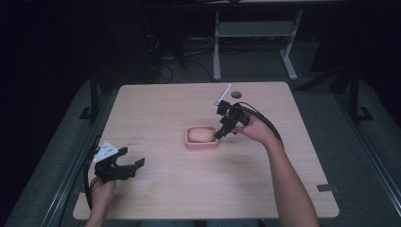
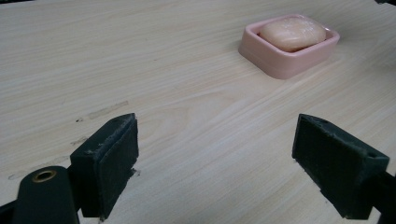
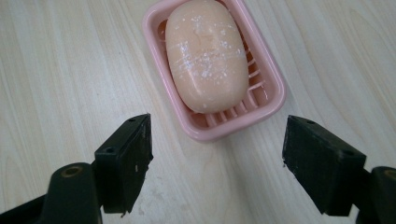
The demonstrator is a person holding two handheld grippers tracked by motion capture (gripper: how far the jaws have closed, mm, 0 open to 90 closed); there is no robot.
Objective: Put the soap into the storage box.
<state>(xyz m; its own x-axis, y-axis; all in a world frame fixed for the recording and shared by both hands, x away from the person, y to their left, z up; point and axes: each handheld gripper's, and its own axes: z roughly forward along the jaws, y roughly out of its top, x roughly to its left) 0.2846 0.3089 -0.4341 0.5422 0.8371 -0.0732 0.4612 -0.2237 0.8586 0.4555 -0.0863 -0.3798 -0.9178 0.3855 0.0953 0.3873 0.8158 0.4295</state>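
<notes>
A pink soap dish [image 1: 190,143] [image 2: 275,63] [image 3: 273,88] sits near the middle of the wooden table [image 1: 156,113], and a peach oval soap bar [image 1: 201,135] [image 2: 293,33] [image 3: 207,56] lies in it. My right gripper [image 1: 222,131] [image 3: 217,156] hangs just above the dish's right end, open, jaws spread wider than the dish with nothing between them. My left gripper [image 1: 131,163] [image 2: 215,158] rests low over the table's front left, open and empty, pointing toward the dish from a distance.
A small dark hole [image 1: 236,95] marks the tabletop near its far edge. Faint scuff marks [image 2: 100,112] lie on the wood ahead of the left gripper. Beyond the table, a white frame [image 1: 255,35] stands on the dark floor among cables.
</notes>
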